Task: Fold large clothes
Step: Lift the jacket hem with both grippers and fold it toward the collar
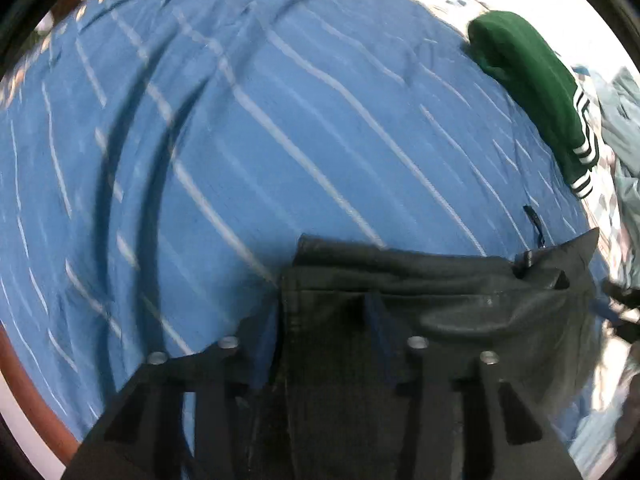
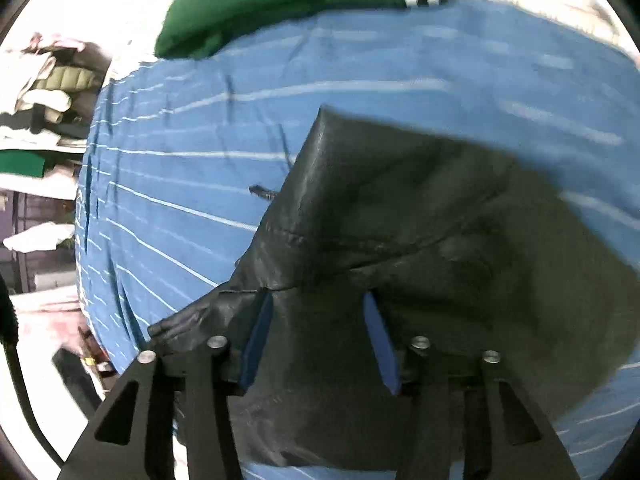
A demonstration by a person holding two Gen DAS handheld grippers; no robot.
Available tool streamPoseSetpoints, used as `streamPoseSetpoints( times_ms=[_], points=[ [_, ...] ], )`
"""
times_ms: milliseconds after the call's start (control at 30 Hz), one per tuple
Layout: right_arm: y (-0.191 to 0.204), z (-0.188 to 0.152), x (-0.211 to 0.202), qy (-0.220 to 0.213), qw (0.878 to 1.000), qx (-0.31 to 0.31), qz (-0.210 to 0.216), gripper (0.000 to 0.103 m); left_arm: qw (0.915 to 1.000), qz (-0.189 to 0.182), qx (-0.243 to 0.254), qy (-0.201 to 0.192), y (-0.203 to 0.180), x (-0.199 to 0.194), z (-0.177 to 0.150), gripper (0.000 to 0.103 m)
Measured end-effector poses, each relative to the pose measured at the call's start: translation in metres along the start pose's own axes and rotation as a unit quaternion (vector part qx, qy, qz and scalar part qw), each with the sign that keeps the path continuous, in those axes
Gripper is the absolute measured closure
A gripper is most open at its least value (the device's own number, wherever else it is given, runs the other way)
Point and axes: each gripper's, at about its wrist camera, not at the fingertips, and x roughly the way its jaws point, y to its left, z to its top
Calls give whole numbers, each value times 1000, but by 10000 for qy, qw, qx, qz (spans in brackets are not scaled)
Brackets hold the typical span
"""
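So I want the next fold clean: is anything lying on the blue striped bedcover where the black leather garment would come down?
Nothing visible: the blue striped bedcover is bare ahead of the black leather garment; the green striped-cuff garment lies at its far edge.

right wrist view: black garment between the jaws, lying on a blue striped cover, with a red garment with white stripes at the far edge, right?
One thing is wrong: the far garment is green with white stripes, not red, as the right wrist view shows. The rest holds: the black garment sits between the right gripper's jaws over the blue striped cover.
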Motion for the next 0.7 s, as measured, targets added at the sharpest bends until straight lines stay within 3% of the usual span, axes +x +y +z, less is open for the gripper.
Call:
streamPoseSetpoints(
  times_ms=[33,67,167,300,433,467,500,533,700],
  points=[
    [6,2,-6,-155,9996,-206,-94,41,9998,98,72,-129,-3,-6,1,99],
    [16,12,-9,-294,9985,-379,-259,37,9991,255,251,-207,-9,-15,4,99],
    [30,43,-19,-740,9891,-1058,-703,28,9994,189,191,-231,-7,-27,7,99],
    [22,96,15,-334,9882,-1401,-519,27,9993,203,126,-273,-8,-26,10,99],
    [28,127,55,512,9874,-1477,262,29,9992,206,122,-331,-13,-25,11,99],
    [31,127,57,621,9843,-1594,440,35,9990,223,141,-348,-13,-27,11,99],
    [35,123,58,628,9816,-1789,242,69,9989,232,158,-367,-15,-27,10,99],
    [37,120,60,676,9802,-1862,-35,85,9987,268,186,-394,-16,-27,9,99],
    [12,115,33,73,9970,-771,-13,95,9988,255,195,-360,-15,-17,18,99]
  ],
)
